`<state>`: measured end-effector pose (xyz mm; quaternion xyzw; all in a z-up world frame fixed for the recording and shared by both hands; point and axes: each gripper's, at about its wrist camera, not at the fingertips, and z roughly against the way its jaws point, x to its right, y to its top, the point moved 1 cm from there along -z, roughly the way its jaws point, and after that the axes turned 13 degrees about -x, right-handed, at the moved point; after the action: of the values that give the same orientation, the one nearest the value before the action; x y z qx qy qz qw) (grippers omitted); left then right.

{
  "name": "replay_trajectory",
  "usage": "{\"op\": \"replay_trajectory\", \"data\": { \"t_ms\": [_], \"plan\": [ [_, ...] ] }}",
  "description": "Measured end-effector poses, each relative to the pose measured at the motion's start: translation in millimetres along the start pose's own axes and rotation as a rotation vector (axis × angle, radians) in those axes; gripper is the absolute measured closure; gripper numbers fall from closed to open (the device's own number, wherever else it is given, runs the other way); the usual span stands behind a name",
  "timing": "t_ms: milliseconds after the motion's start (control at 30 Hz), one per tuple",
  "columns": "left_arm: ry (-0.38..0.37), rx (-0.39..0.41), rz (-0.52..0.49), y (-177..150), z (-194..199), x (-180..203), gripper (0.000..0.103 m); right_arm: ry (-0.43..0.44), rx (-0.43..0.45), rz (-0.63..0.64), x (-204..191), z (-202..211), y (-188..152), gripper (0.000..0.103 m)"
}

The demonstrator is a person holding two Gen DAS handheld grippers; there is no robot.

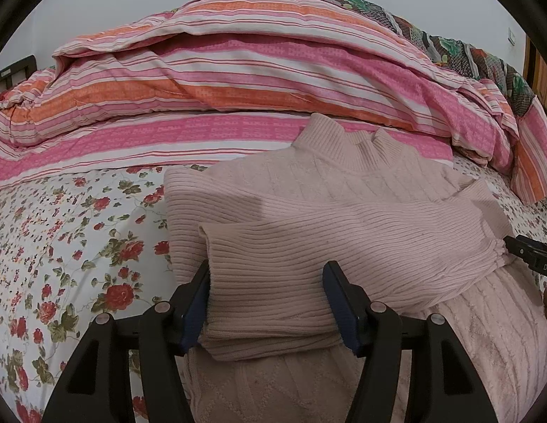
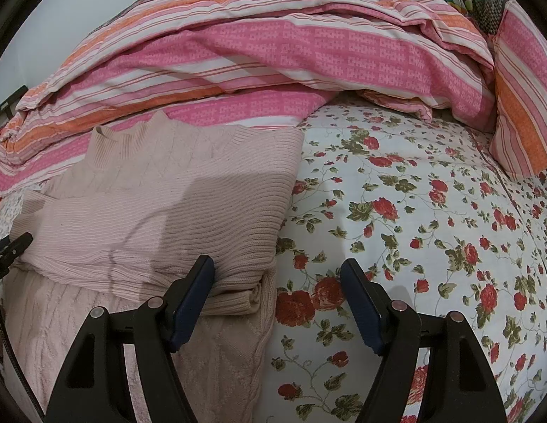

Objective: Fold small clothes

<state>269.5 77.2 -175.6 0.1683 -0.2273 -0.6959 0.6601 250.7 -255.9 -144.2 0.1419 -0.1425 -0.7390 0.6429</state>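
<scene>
A pale pink knit sweater (image 1: 344, 183) with a high ribbed collar lies flat on the floral bed sheet (image 1: 62, 229), both sleeves folded across its chest. In the left wrist view my left gripper (image 1: 267, 271) is open, and the cuff end of the top sleeve (image 1: 308, 246) lies between its fingers. The tip of the other gripper (image 1: 530, 253) shows at the sweater's right edge. From the right wrist the sweater (image 2: 160, 183) fills the left half. My right gripper (image 2: 277, 264) stands open and holds nothing, its left finger over the sweater's side edge and its right finger over the sheet (image 2: 432, 211).
A bunched pink, orange and white striped quilt (image 1: 238, 81) lies along the far side of the bed, just behind the collar. A dark patterned blanket (image 1: 449, 46) sits behind it. A striped pillow (image 2: 520, 105) rests at the far right. Floral sheet lies to both sides of the sweater.
</scene>
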Motion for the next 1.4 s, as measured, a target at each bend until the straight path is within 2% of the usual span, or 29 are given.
{"op": "replay_trajectory", "data": {
  "t_ms": [1100, 1300, 1400],
  "plan": [
    [0.006, 0.002, -0.009, -1, 2, 1, 0.040, 0.002, 0.004, 0.000, 3, 1, -1, 0.030],
    [-0.066, 0.013, 0.033, -1, 9, -12, 0.040, 0.005, 0.004, 0.008, 3, 11, 0, 0.030],
    [-0.080, 0.019, 0.033, -3, 16, -13, 0.040, -0.018, 0.009, 0.067, -6, 35, -11, 0.033]
  ]
}}
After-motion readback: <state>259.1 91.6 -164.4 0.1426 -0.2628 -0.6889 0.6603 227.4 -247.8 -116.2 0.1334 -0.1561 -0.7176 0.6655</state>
